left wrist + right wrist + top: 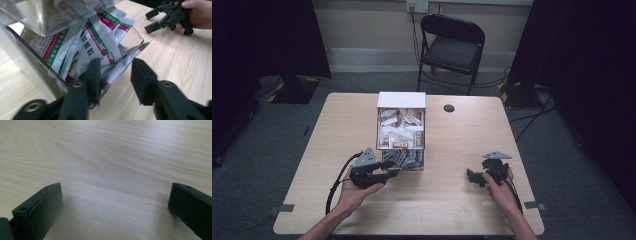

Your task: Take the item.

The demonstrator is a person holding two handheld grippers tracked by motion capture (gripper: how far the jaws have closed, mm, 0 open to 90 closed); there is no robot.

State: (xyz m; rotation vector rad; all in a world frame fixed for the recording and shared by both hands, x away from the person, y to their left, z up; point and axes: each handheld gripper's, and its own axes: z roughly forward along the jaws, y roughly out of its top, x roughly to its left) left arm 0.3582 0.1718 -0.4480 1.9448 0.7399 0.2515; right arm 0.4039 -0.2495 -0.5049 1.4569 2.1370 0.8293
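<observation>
Wood-grain table (pixel 437 200), grey carpet (pixel 257 175) around

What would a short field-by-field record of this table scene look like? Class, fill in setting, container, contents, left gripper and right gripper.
setting: light wooden table, folding chair behind it
container: tiered clear box, open at the front of its lowest level
contents: silver sachets with green and red print
left gripper: jaws open at the box's lowest level, one on each side of a sachet's end
right gripper: jaws wide open over bare table, apart from the box
</observation>
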